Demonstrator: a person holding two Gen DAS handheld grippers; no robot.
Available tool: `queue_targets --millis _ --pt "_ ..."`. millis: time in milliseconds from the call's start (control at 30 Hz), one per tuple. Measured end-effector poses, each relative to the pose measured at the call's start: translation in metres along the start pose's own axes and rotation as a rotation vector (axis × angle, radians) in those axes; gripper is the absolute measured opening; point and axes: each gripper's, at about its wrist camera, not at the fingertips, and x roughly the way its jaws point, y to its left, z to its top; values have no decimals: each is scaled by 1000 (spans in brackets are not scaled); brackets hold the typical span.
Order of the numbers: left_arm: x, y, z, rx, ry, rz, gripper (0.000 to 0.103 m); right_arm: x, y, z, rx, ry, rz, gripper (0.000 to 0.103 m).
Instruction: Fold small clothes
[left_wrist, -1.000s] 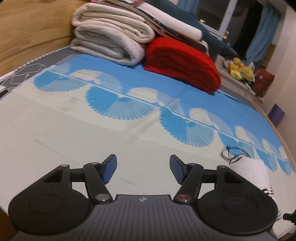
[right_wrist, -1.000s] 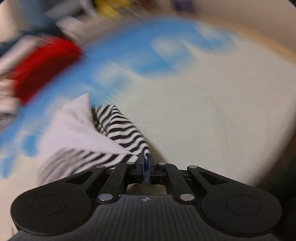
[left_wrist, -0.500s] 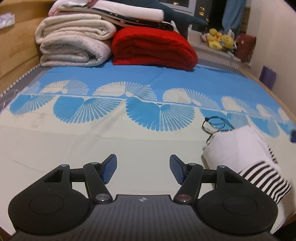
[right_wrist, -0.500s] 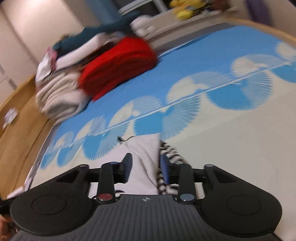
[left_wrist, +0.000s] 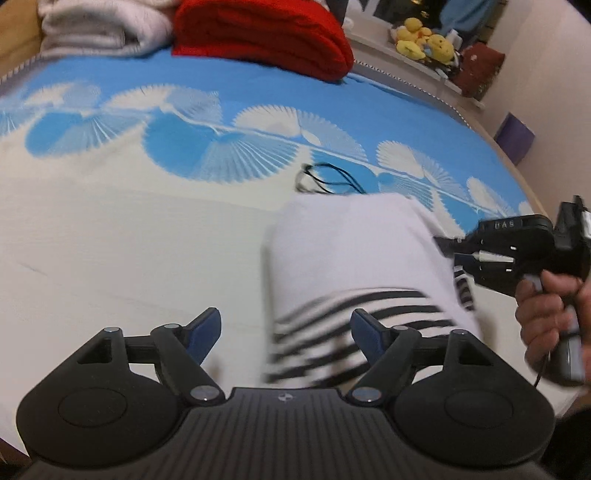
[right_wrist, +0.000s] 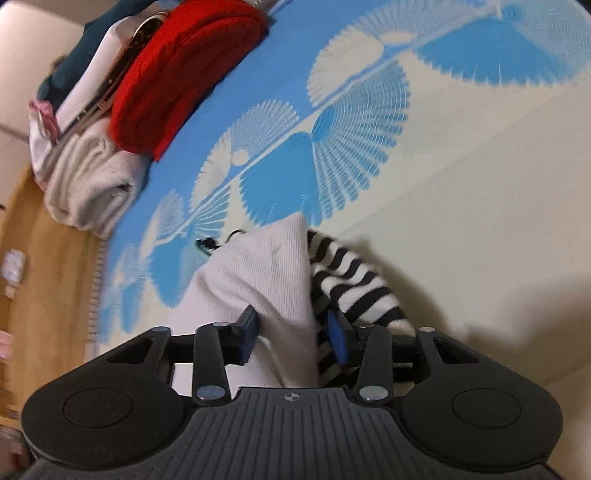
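Note:
A small folded garment (left_wrist: 354, 254), white with black-and-white striped parts, lies on the bed sheet (left_wrist: 110, 258). My left gripper (left_wrist: 286, 332) is open, its fingers hovering over the garment's striped near-left corner. My right gripper (right_wrist: 291, 334) is open, its jaws apart either side of a white fold of the garment (right_wrist: 266, 280), with a striped sleeve (right_wrist: 354, 284) to the right. The right gripper also shows in the left wrist view (left_wrist: 454, 251), at the garment's right edge, held by a hand.
A red folded blanket (left_wrist: 266, 37) and cream folded blankets (left_wrist: 99, 26) are stacked at the bed's far end. A black cord loop (left_wrist: 325, 179) lies on the sheet just beyond the garment. Yellow plush toys (left_wrist: 424, 40) sit on a ledge. A wooden bed frame (right_wrist: 40, 266) borders the bed.
My right gripper, shut on the garment a second ago, has opened wider around it. My left gripper has moved right and closer, so the garment now lies under its fingers.

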Motion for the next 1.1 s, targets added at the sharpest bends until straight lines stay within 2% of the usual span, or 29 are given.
queue_targets --millis 33,67,133,167,200,233,267,300,333,400,467,567,600,633,667,833,900,933,967,1033,1100 --pt "6 -8 -2 -19 2 15 83 -8 4 0 -28 -24 19 4" --pt "10 -16 -3 -40 5 30 83 -26 7 2 -49 -77 70 3" --pt "14 -25 -9 -108 4 39 87 -67 8 8 -8 -164 268 2" --pt "14 -26 -12 -129 -1 24 89 -89 9 7 -38 -203 323 2" --pt "14 -31 -15 -130 1 12 89 -101 7 5 -84 -230 279 2" --pt "16 -36 -17 -110 8 17 89 -102 2 4 -99 -227 187 2" --pt "21 -43 -21 -62 27 37 89 -93 -12 3 -70 -186 54 2" --pt "27 -49 -25 -6 50 62 90 -81 -28 2 -11 -130 -42 2" --pt "34 -54 -29 56 70 88 92 -70 -42 0 35 -87 -92 2" --pt "42 -61 -35 170 69 142 93 -65 -44 -2 8 -71 -99 3" --pt "39 -59 -35 217 55 166 93 -66 -36 -3 -23 -92 -80 4" --pt "34 -45 -34 181 71 151 93 -72 -30 -6 -28 -107 -24 11" --pt "31 -40 -36 160 76 133 93 -69 -28 -6 -38 -88 1 17" --pt "29 -36 -37 142 79 117 93 -67 -28 -8 -50 -62 20 33" --pt "28 -32 -38 125 80 106 93 -66 -28 -12 -72 -26 31 44" --pt "21 -21 -44 46 72 68 93 -59 -25 -44 -192 150 61 45" --pt "20 -20 -46 25 74 58 93 -63 -24 -61 -278 215 49 41" --pt "19 -20 -45 19 78 54 93 -68 -23 -70 -330 240 53 25" --pt "16 -22 -45 15 79 49 93 -77 -22 -76 -361 243 59 3" --pt "10 -25 -44 6 74 23 93 -105 -22 -78 -376 194 114 3" --pt "7 -27 -45 4 61 -18 93 -140 -25 -76 -360 115 221 3"
